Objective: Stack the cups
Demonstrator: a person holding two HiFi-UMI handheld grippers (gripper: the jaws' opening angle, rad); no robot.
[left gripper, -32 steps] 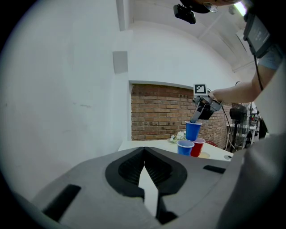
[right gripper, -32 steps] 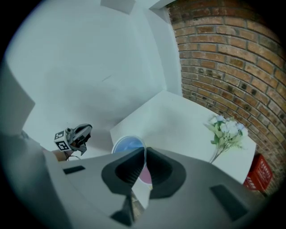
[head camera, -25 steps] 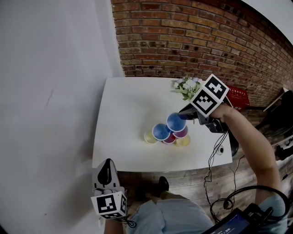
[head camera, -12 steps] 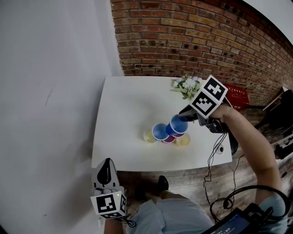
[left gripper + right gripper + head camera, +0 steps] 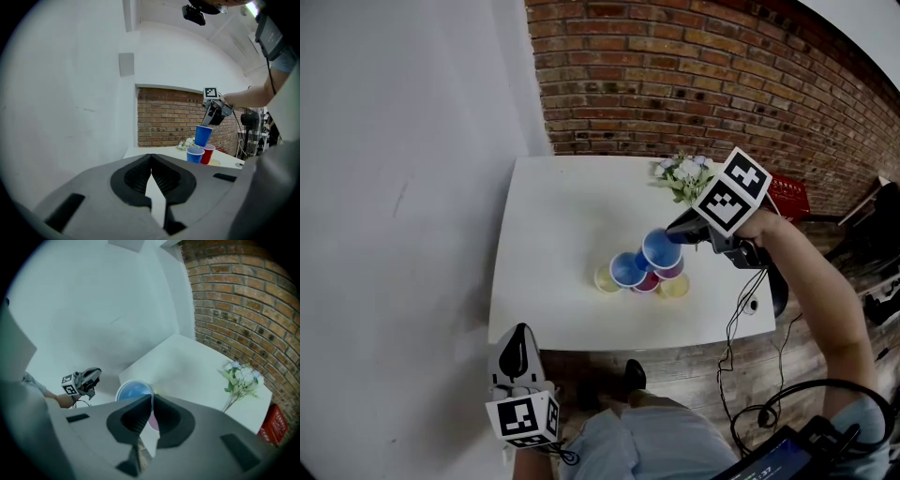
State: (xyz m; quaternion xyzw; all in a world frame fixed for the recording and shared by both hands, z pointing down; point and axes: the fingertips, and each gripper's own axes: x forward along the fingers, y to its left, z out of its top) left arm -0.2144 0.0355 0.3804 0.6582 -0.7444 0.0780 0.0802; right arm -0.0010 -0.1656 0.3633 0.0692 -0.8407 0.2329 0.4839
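My right gripper (image 5: 676, 236) is shut on the rim of a blue cup (image 5: 661, 249), which hangs tilted just over a red cup (image 5: 673, 272). Its jaws have just been closing, with that rim between them. In the right gripper view the blue cup (image 5: 133, 391) shows past the jaws. A second blue cup (image 5: 628, 269) stands to the left, on another red cup (image 5: 648, 284). Two yellow cups (image 5: 607, 280) (image 5: 675, 289) flank the cluster. My left gripper (image 5: 517, 360) is low beside the table's near left corner, shut and empty, far from the cups.
The white table (image 5: 553, 216) stands against a brick wall. A bunch of white flowers (image 5: 682, 176) lies at its far right corner, and a red basket (image 5: 788, 198) sits beyond it. A cable hangs off the table's right edge.
The blue cup in my right gripper has shifted only slightly over the red cup. My left gripper has stayed where it was.
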